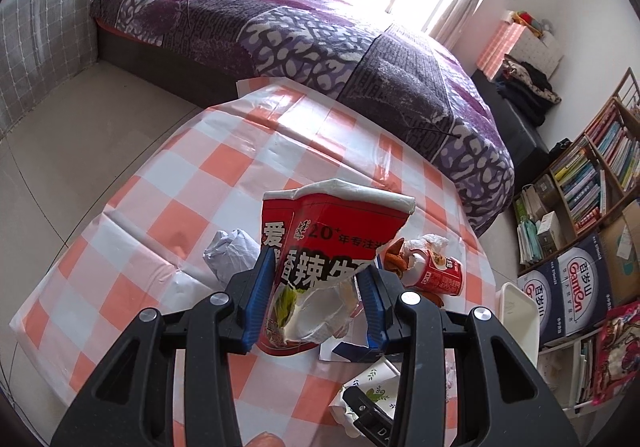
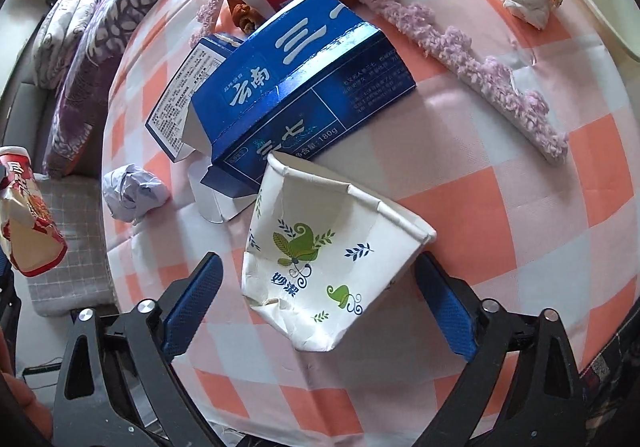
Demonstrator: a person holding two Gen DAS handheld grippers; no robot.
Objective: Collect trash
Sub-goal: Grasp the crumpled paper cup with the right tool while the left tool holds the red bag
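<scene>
**Red noodle cup lifted, paper cup next**

Red crushed noodle cup [image 1: 320,267] is hanging in the left claw [image 1: 316,299], pinched firmly, above the checked tabletop [image 1: 160,207].

Beside the blue carton [image 2: 296,87], the right claw [image 2: 320,307] is straddling the white paper cup [image 2: 324,259], jaws wide, seemingly not yet gripping. Next: closing, then lifting.
</scene>
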